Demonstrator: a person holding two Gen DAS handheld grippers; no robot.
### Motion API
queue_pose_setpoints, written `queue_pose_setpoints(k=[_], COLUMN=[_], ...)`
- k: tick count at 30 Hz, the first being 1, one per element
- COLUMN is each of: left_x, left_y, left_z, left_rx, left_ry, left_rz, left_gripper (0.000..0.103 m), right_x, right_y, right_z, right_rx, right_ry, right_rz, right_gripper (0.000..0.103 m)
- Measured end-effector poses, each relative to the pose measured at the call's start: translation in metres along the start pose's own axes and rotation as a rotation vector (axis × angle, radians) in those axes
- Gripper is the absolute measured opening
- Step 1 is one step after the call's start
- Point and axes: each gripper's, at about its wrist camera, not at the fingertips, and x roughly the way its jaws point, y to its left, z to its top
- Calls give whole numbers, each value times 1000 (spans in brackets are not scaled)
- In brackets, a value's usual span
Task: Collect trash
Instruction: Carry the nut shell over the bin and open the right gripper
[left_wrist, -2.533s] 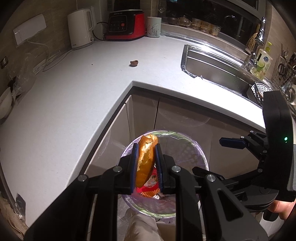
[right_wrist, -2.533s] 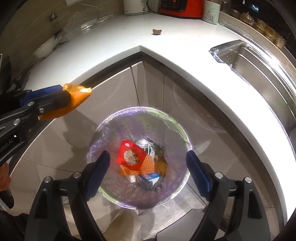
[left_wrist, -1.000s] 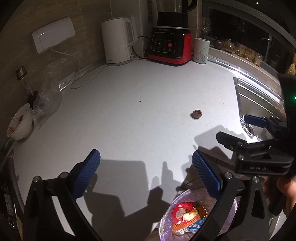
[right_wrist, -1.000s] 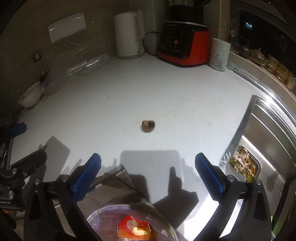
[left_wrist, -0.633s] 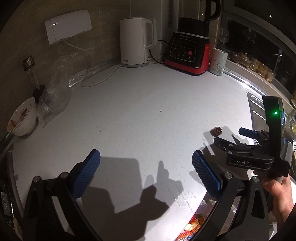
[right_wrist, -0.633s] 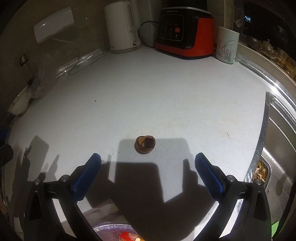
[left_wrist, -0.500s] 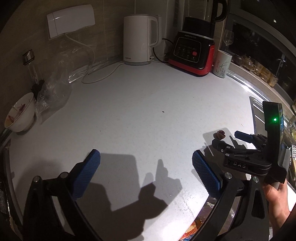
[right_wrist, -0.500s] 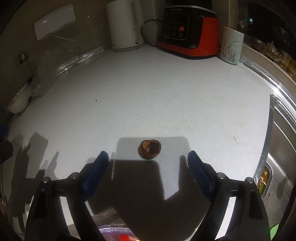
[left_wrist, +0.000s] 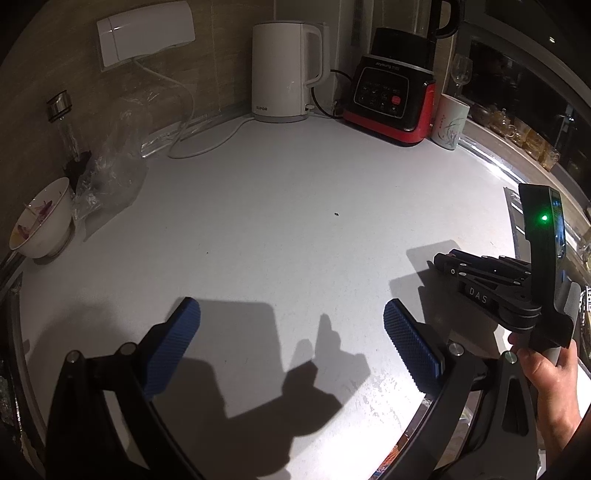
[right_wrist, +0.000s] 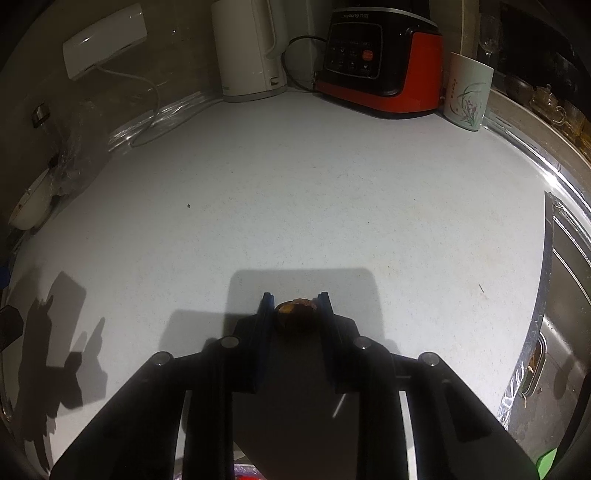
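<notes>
Left tool (left_wrist: 291, 339) with matte black linkage arms, silver pivot screws, ribbed blue finger pads (left_wrist: 410, 347), right tool (right_wrist: 294, 314) likewise black with blue pads, "DAS" lettering, upright black housing with green light

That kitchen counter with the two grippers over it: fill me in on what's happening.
A person is clearing trash off the white countertop, a handheld gripper in each hand. The right gripper has its jaws closing in on a small brown shell-like scrap, which sits between them on the counter, not yet lifted. The left gripper hovers beside it with its jaws wide open and nothing between them. The kettle, the red appliance and the mug stand at the back.
</notes>
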Motion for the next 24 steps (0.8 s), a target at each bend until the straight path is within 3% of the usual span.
queue_pose_setpoints(k=[11, 24], left_x=[-4, -59], left_y=[-23, -77], left_z=[5, -15], left_rx=[27, 114], left_ry=[-3, -59], left_rz=[-75, -135], left_gripper=[95, 95], right_x=[-42, -132], right_y=[6, -7], right_z=[-5, -66], right_rx=[-39, -9], right_ry=[-34, -69], right_rz=[-27, -69], right_gripper=[24, 24])
